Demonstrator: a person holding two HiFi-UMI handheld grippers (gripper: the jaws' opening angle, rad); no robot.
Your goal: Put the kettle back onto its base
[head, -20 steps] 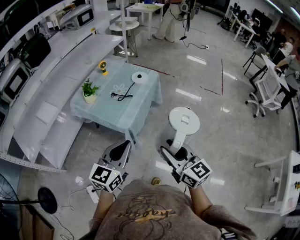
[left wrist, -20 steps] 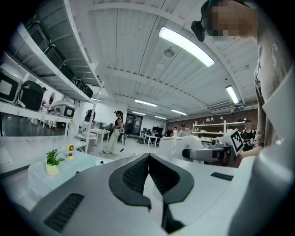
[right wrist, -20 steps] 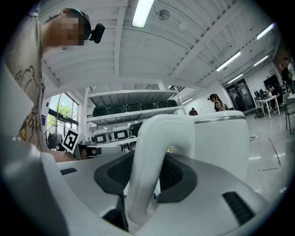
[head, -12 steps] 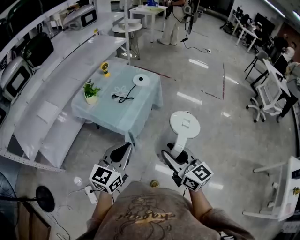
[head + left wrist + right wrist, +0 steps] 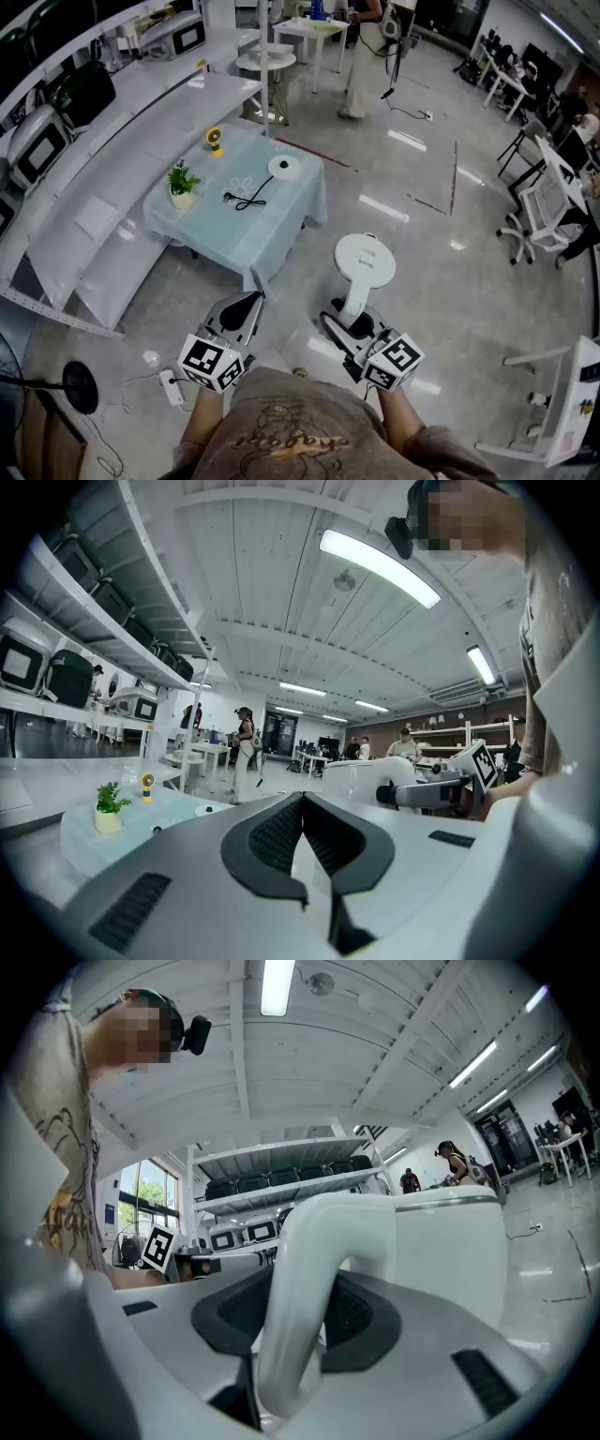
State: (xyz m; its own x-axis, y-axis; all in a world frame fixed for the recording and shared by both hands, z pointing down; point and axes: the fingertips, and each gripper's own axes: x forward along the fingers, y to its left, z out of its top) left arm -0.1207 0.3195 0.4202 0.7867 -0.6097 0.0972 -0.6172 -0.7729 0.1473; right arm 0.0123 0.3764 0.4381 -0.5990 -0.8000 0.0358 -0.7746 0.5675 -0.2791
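we hold the kettle (image 5: 367, 255) by its handle in the right gripper (image 5: 351, 317), jaws clamped on it, out over the floor and well apart from its base (image 5: 282, 166) on the blue-clothed table (image 5: 234, 234). by our reckoning the carry and set-down are left. the left gripper (image 5: 246, 306) is closed on nothing. the kettle's lid is down, contents unseen; a small pot (image 5: 180, 197) holds a green plant.

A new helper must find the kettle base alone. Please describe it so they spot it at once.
Find the low table with the pale blue cloth, beside the long white shelves. The base lies near its far corner, a black cord beside it. Unlike the potted plant and small yellow fan, it is a flat white disc.
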